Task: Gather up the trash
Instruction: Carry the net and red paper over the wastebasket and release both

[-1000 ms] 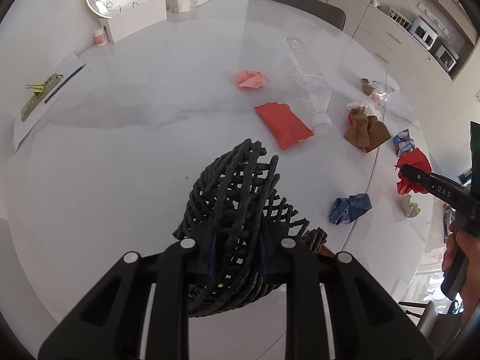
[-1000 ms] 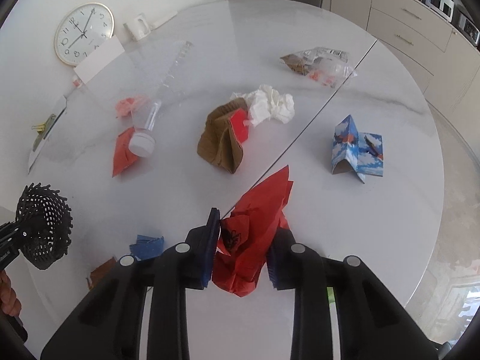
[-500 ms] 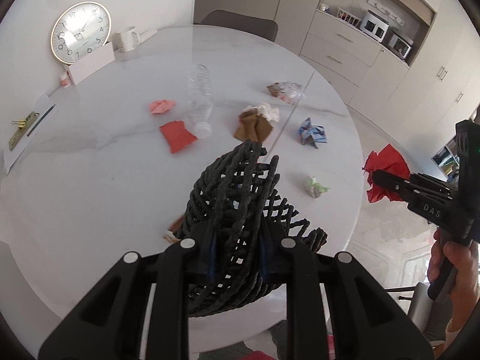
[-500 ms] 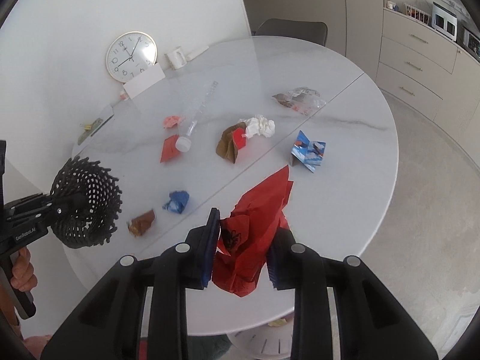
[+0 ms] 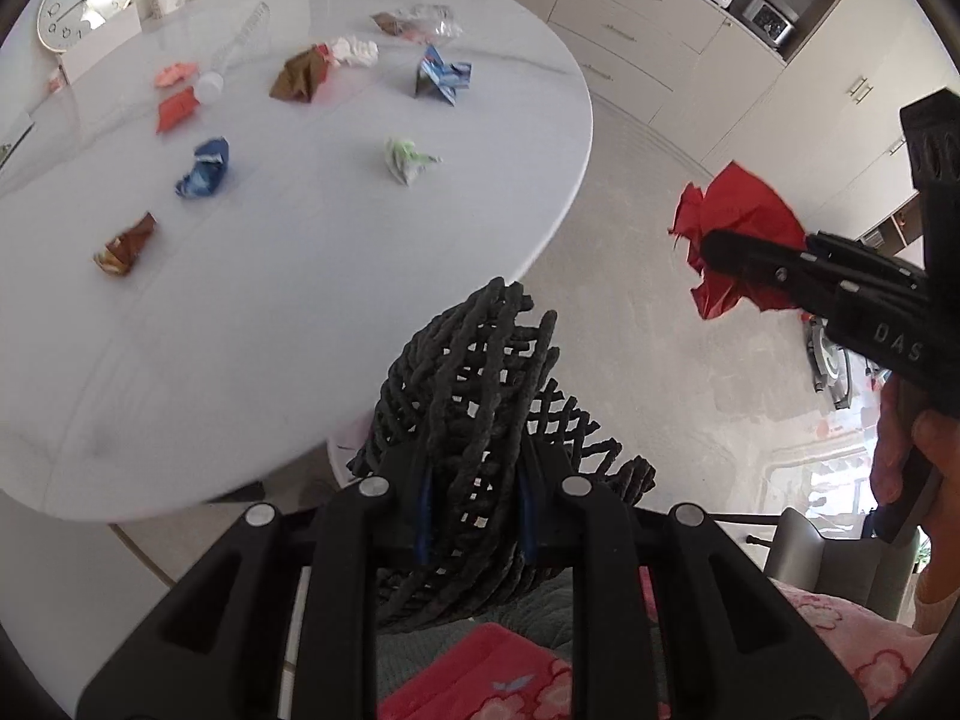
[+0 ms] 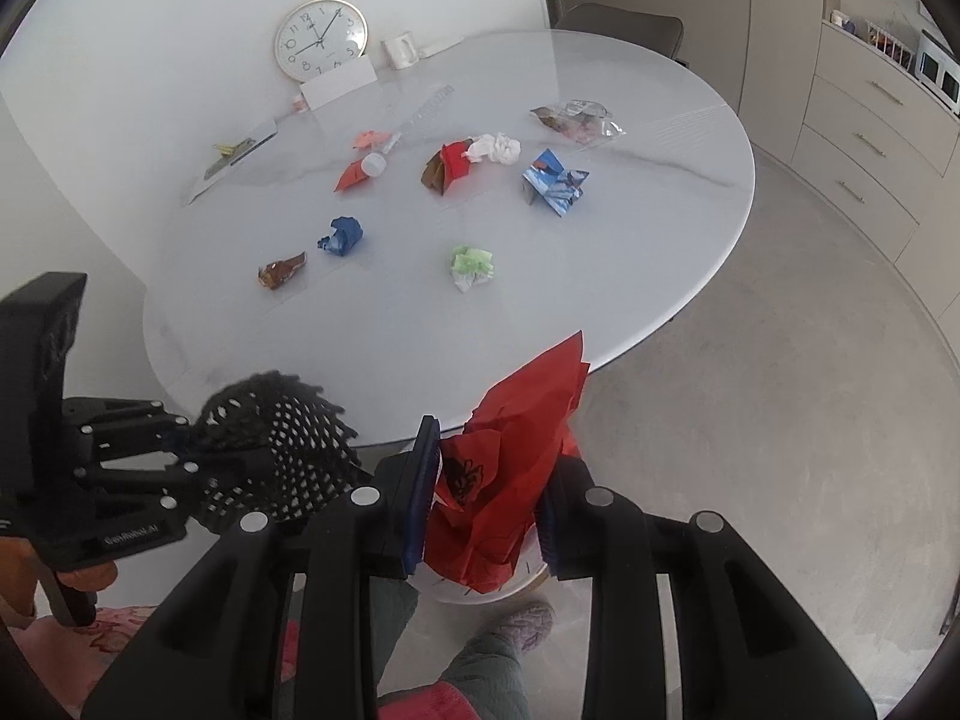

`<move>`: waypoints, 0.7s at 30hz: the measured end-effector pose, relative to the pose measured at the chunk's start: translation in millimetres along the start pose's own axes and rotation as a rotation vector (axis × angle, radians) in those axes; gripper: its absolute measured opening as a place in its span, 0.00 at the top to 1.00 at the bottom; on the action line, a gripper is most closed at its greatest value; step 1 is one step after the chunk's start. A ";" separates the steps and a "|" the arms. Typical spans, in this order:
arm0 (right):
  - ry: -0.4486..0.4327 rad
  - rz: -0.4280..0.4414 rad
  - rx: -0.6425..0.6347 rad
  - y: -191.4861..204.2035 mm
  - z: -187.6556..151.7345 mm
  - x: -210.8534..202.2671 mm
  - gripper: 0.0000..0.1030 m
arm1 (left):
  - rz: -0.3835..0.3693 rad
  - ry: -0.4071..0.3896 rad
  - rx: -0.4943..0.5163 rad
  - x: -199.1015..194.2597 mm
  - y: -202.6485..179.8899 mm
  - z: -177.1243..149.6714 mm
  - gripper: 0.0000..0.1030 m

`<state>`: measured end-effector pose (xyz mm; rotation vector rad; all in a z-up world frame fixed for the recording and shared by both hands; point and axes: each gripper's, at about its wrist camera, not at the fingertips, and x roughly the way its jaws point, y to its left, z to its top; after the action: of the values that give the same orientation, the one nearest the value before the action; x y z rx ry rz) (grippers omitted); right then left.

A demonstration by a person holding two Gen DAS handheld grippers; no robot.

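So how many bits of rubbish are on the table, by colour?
Blue: 2, crumpled blue paper ball, folded blue-and-white paper
Brown: 2, folded brown paper, shiny brown wrapper
Clear: 2, clear plastic bottle, clear plastic bag
Pink: 1, crumpled pink paper
Red: 1, flat red wrapper
White: 1, crumpled white tissue
Green: 1, crumpled green paper
Total: 10

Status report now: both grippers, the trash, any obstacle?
Left gripper shut on black net bag. Right gripper shut on red paper. Nothing between them.

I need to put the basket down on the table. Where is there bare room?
The near part of the table is bare, from its edge up to the brown wrapper, blue wad and green wad. Beyond those, the middle is crowded with trash.
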<state>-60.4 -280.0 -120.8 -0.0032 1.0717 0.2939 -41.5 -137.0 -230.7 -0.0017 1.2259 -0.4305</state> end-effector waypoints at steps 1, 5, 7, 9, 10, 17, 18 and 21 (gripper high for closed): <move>0.004 0.006 -0.001 -4.0 -3.3 -0.8 0.70 | 0.004 0.013 -0.010 7.8 -5.2 -6.2 0.80; 0.015 0.033 0.019 -17.3 -15.2 -0.8 0.70 | 0.021 0.054 -0.025 39.5 -18.9 -13.6 0.80; 0.019 0.038 0.022 -20.8 -18.7 1.5 0.70 | 0.035 0.060 -0.027 49.5 -20.3 -12.8 0.78; 0.023 0.044 0.020 -22.7 -22.1 3.8 0.70 | 0.045 0.065 -0.031 55.7 -22.6 -10.7 0.66; 0.025 0.047 0.020 -23.5 -23.4 4.0 0.70 | 0.052 0.062 -0.037 57.0 -23.4 -9.7 0.57; 0.032 0.062 0.021 -25.8 -25.8 7.5 0.70 | 0.070 0.029 -0.037 47.9 -30.0 -8.5 0.35; 0.032 0.063 0.023 -26.0 -25.9 7.6 0.70 | 0.068 0.029 -0.039 46.8 -29.8 -8.4 0.34; 0.029 0.066 0.023 -25.2 -25.6 8.4 0.70 | 0.066 0.030 -0.040 46.5 -28.7 -5.8 0.32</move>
<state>-72.7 -305.9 -143.9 0.0482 1.1055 0.3416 -43.4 -177.0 -268.4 0.0107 1.2605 -0.3494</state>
